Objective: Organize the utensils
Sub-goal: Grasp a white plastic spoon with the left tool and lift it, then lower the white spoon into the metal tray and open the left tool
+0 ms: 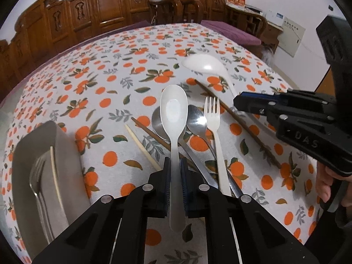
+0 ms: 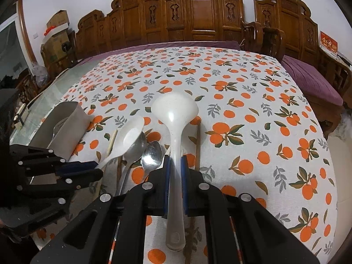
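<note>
Fingers (image 1: pixel 167 176) of the left gripper (image 1: pixel 175 177) are closed narrowly on the handle of a white spoon (image 1: pixel 173 114), pads pressing it from both sides; its bowl points away from the camera, over the pile on the surface (image 1: pixel 110 70); fingers (image 2: pixel 184 171) of the right gripper (image 2: pixel 175 173) likewise pinch the stem of a white ladle (image 2: pixel 175 112), whose cup faces away and whose handle end hangs back between the gripper arms.

Under and beside the white spoon lie two metal spoons (image 1: pixel 197 118), bowls just beside each other; a white fork (image 1: pixel 212 110) lies to their right, tines away; dark brown chopsticks (image 1: pixel 237 121) run diagonally beneath the heap, and a pale chopstick (image 1: pixel 143 147) lies to the left, apart from them.

At the left stands a grey holder (image 1: pixel 66 154) with a metal fork (image 1: pixel 35 176) and a pale stick (image 1: pixel 54 171) inside; it sits near the pile, not touching it.

From the right wrist view the left gripper (image 2: pixel 88 171) shows at the left edge, near the holder (image 2: pixel 72 118); an orange-print cloth covers the surface; carved wooden chairs (image 2: pixel 198 11) stand behind.
</note>
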